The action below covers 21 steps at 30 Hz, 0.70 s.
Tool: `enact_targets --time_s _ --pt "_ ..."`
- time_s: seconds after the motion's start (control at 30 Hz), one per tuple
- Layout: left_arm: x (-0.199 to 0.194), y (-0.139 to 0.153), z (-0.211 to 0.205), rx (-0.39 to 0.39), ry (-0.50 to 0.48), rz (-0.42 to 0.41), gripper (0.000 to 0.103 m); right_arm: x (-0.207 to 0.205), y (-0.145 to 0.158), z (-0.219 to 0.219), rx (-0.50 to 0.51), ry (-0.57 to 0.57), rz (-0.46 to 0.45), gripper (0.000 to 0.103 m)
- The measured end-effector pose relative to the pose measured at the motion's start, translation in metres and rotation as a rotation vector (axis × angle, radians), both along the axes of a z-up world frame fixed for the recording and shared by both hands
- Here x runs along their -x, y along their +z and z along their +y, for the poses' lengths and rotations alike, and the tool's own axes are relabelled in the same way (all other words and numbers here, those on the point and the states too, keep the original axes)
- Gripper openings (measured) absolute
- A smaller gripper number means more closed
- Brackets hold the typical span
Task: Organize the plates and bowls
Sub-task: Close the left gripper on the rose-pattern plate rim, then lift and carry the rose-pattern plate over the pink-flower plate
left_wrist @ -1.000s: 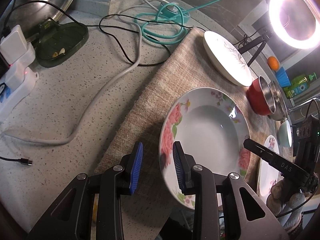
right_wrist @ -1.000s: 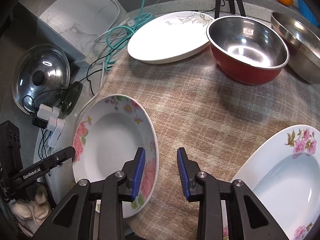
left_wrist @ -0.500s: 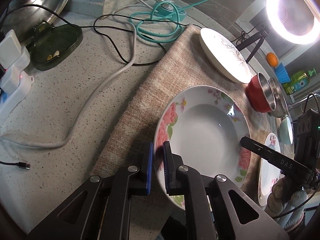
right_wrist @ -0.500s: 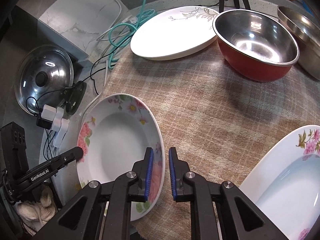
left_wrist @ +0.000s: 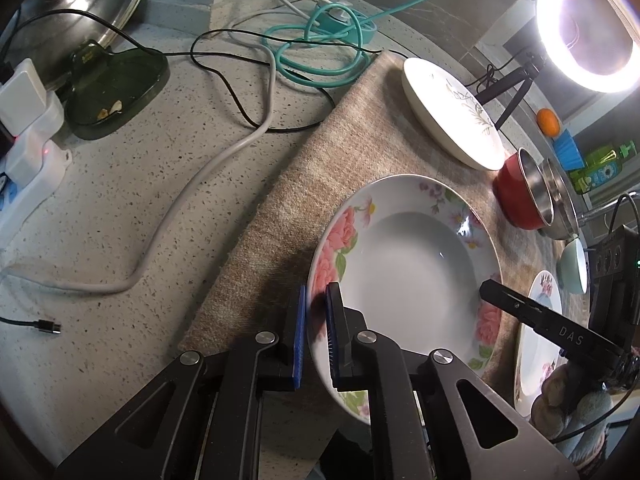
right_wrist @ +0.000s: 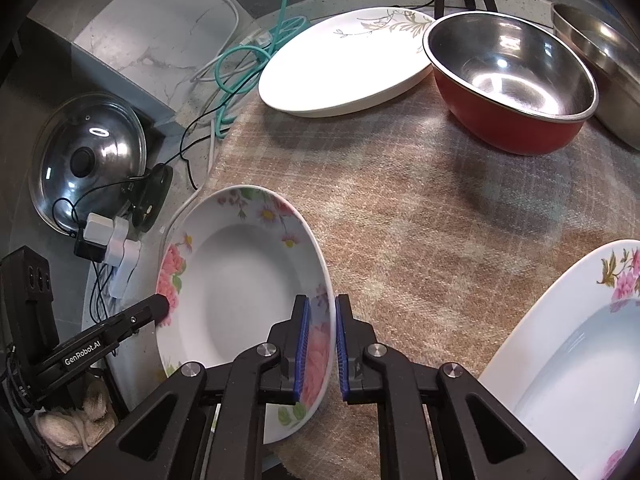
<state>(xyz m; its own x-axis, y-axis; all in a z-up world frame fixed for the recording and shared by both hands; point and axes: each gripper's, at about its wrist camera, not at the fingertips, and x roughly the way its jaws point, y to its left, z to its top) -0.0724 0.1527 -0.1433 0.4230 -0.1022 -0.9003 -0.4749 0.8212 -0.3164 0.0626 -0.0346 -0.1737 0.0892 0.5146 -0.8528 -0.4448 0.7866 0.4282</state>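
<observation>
Pink roses ring the rim of a deep plate (left_wrist: 404, 276) that fills the lower centre of the left wrist view, lying on a beige woven cloth (left_wrist: 320, 168). At the bottom of the frame the left gripper (left_wrist: 316, 334) has its blue pads closed narrow on the plate's near left rim, one pad outside and one inside. On the plate's right rim the black tip of the right gripper (left_wrist: 520, 312) reaches in from the lower right. A plain white plate (left_wrist: 452, 114) with a grey sprig sits in the upper right, and a red bowl (left_wrist: 516, 196) stands just right of centre, with a steel bowl (left_wrist: 560, 204) against it; whether the two touch is hard to tell from this angle. A second flowered plate (left_wrist: 536, 344) peeks out at the right edge.

From the right wrist view, the same deep plate (right_wrist: 240, 300) lies in the lower left of the frame, and the right gripper (right_wrist: 320, 344) pinches its right rim between narrow blue pads. The left gripper (right_wrist: 152, 308) touches the plate's left rim from the lower left. The white plate (right_wrist: 344, 60) and red bowl (right_wrist: 508, 92) sit along the top, the second flowered plate (right_wrist: 580, 360) at the lower right.
</observation>
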Motion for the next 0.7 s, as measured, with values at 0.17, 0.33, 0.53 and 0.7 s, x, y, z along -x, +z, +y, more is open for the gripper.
enact_targets --time_s 0.17,0.33,0.53,0.7 --pt "-0.001 0.004 -0.003 -0.009 -0.006 -0.006 0.008 -0.001 0.0 -0.004 -0.002 -0.012 0.007 0.012" --pt "-0.004 0.007 -0.008 -0.013 -0.015 -0.012 0.008 -0.001 0.001 -0.008 -0.004 -0.027 0.007 0.012" --pt "-0.01 0.014 -0.015 -0.02 -0.037 -0.023 0.008 -0.002 0.007 -0.018 -0.017 -0.048 0.0 0.012" --pt "-0.016 0.022 -0.023 -0.029 -0.059 -0.038 0.008 -0.002 0.014 -0.03 -0.028 -0.067 -0.008 0.012"
